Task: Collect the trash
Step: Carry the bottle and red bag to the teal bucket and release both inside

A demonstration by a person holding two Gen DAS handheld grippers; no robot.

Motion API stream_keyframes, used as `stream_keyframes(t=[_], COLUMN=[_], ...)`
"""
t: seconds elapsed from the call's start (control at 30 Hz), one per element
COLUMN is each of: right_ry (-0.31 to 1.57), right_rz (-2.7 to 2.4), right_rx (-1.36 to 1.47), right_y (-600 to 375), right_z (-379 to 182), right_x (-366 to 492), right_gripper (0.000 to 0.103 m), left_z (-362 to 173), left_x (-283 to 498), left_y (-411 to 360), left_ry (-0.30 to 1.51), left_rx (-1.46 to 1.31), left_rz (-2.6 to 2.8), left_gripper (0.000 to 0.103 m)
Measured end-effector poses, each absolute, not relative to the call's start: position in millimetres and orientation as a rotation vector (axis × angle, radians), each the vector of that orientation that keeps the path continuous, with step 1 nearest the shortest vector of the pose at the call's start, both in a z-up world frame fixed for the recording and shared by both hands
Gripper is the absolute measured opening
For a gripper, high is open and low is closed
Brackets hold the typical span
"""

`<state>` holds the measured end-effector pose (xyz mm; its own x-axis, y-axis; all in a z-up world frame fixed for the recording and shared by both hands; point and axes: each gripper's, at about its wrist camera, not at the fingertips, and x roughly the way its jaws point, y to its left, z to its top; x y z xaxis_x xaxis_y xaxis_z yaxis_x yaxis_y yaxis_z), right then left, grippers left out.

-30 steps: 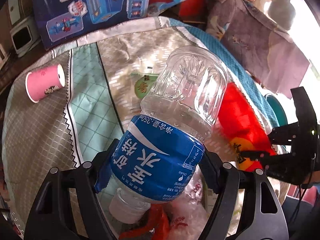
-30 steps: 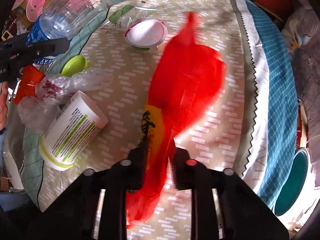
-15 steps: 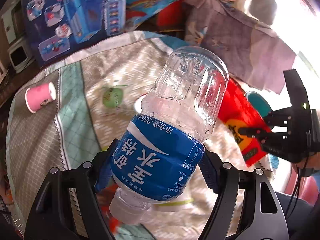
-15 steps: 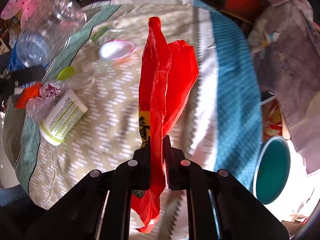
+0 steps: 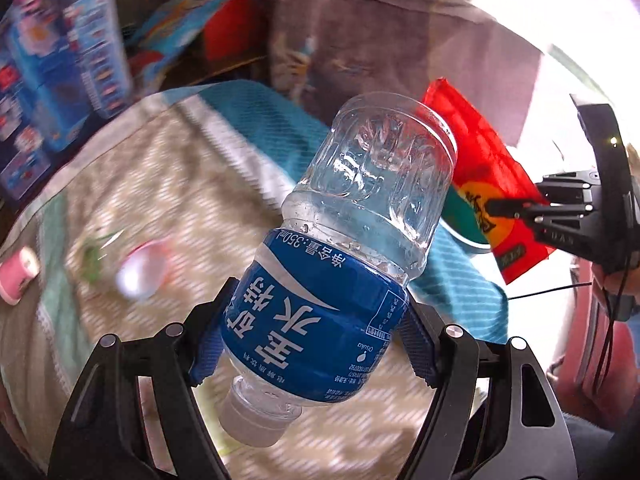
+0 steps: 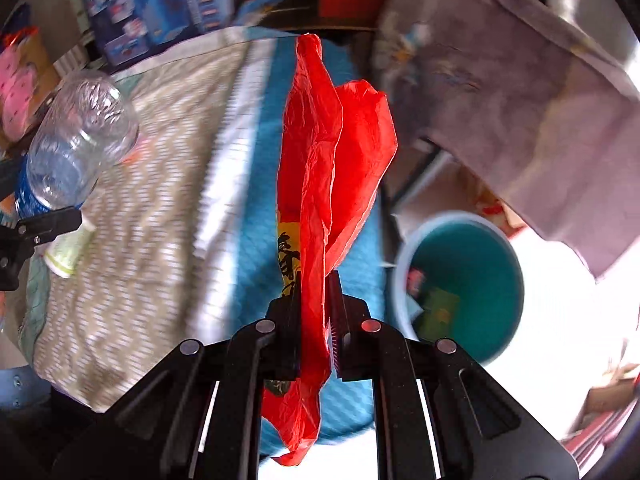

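Right gripper (image 6: 314, 304) clamps red bag (image 6: 332, 152) beside littered bin (image 6: 476, 240).

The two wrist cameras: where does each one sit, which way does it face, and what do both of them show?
Left wrist: sits on the left gripper, looks down along its fingers at the clear bottle that it grips; a hand shows at the right edge.
Right wrist: sits on the right gripper, looks down at the red plastic bag pinched in it, beside the teal bin.
Shared: bottle, bag, bin, patterned cloth, and each view shows the other gripper.
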<state>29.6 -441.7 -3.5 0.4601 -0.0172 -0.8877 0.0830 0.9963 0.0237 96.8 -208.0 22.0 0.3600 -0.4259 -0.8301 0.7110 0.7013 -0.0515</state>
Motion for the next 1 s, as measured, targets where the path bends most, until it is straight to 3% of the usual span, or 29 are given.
stream_keyframes(t=[0.3, 0.57, 0.9, 1.0], right_ry=[1.128, 1.140, 1.195, 1.209], right_rz=[-0.225, -0.256, -0.247, -0.243], right_rx=[0.189, 0.285, 0.321, 0.314], right_y=[-563.1, -613.3, -640.5, -641.2], right_z=[-24.9, -43.6, -65.0, -69.3], right_x=[-12.8, -19.3, -7.7, -3.5], right_gripper=[0.011, 0.011, 0.011, 0.011], left_z=[-5.5, -50.0, -92.3, -91.3], left_x=[86.1, 89.6, 102.0, 104.0], left_y=[-340.8, -443.9, -506.4, -506.6], left_ry=[1.008, 1.108, 1.176, 1.155], left_rx=[0.483, 0.560, 0.594, 0.578], left_rz=[-0.887, -0.966, -0.986, -0.989], left_gripper=[0.075, 0.075, 0.076, 0.082])
